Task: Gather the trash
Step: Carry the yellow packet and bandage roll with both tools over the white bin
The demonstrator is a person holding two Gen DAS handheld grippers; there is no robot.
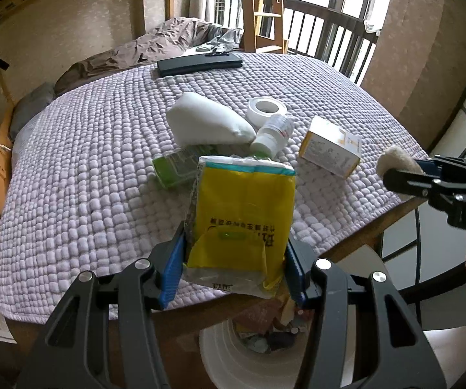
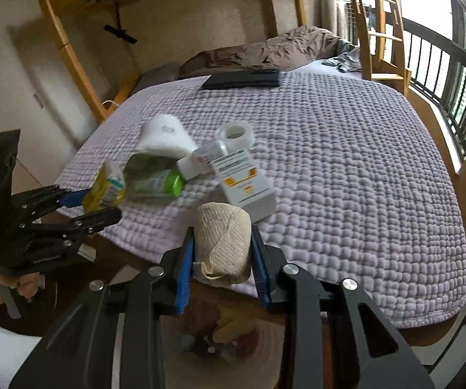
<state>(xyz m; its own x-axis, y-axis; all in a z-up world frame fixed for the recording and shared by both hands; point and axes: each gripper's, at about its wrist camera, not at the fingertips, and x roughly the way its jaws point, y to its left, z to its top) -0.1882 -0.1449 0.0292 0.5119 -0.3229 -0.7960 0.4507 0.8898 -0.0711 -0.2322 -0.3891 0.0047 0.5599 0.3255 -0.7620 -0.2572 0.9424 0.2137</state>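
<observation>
Left hand-held gripper [image 1: 234,259] clamped on a yellow tissue pack [image 1: 242,214], blue pads [image 1: 173,269] pressing both sides, held up over the near edge of the desk [image 1: 356,240]. Right hand-held gripper [image 2: 222,259] clamped on a beige bandage roll [image 2: 225,243], also at the near edge. White bin [image 1: 233,359] directly below both, already holding mixed trash (contents blurry).

Left on the purple quilted cover [image 2: 346,178]: green packet [image 1: 173,167] just behind the tissue pack, white pouch [image 1: 207,123] touching it, white pill bottle [image 1: 273,134] lying on its side against the pouch, tape roll [image 1: 266,107] just behind the bottle, yellow-and-white medicine box [image 1: 330,149] to the right, near the bandage roll. Black flat case [image 1: 199,64] well apart at the far edge.

Brown bedding [image 2: 275,52] on a bed behind the desk, wooden ladder [image 1: 262,6] and dark window railing [image 2: 443,74] beyond. Black metal frame [image 1: 440,278] beside the bin on the right.
</observation>
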